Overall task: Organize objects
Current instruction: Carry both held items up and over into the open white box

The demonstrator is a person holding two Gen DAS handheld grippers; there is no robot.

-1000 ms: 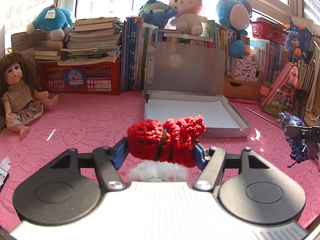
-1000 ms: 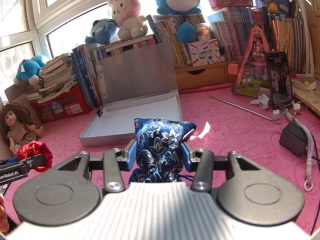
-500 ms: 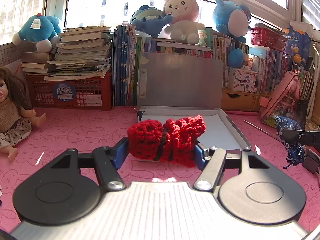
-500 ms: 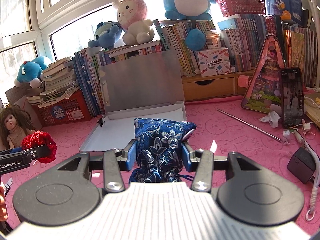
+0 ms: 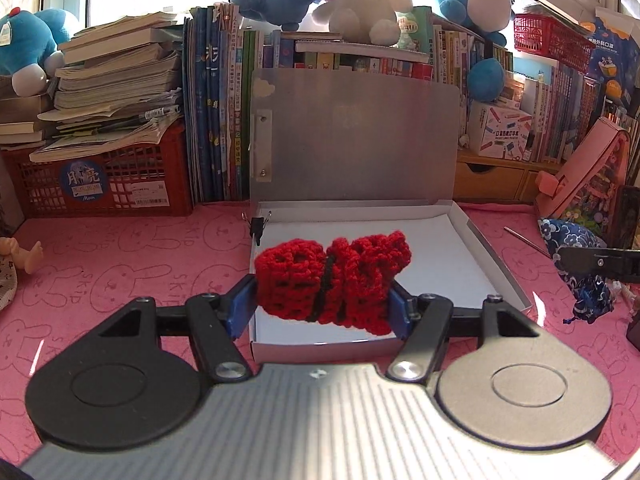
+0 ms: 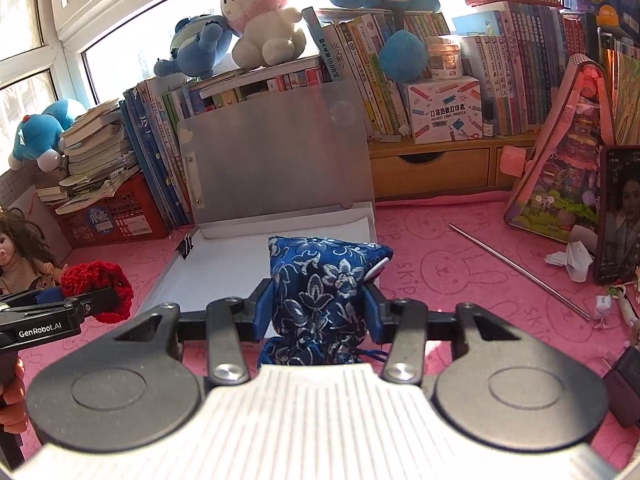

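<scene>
Item: red crocheted piece point(image 5: 332, 280), clamped crosswise by the left gripper point(image 5: 324, 308), fingers half open, over the near end of the open white box point(image 5: 496, 264).
Item: blue brocade pouch point(image 6: 320, 292), pinched upright by the right gripper point(image 6: 318, 312), fingers fairly narrow, over the box's near right edge.
Handling: lower each clear of the rim, side by side, release only once resting on the box floor.

Both grippers, w/ red crochet bundle point(image 5: 332, 280) & blue pouch point(image 6: 320, 292), moved up over white box point(image 5: 472, 236).
</scene>
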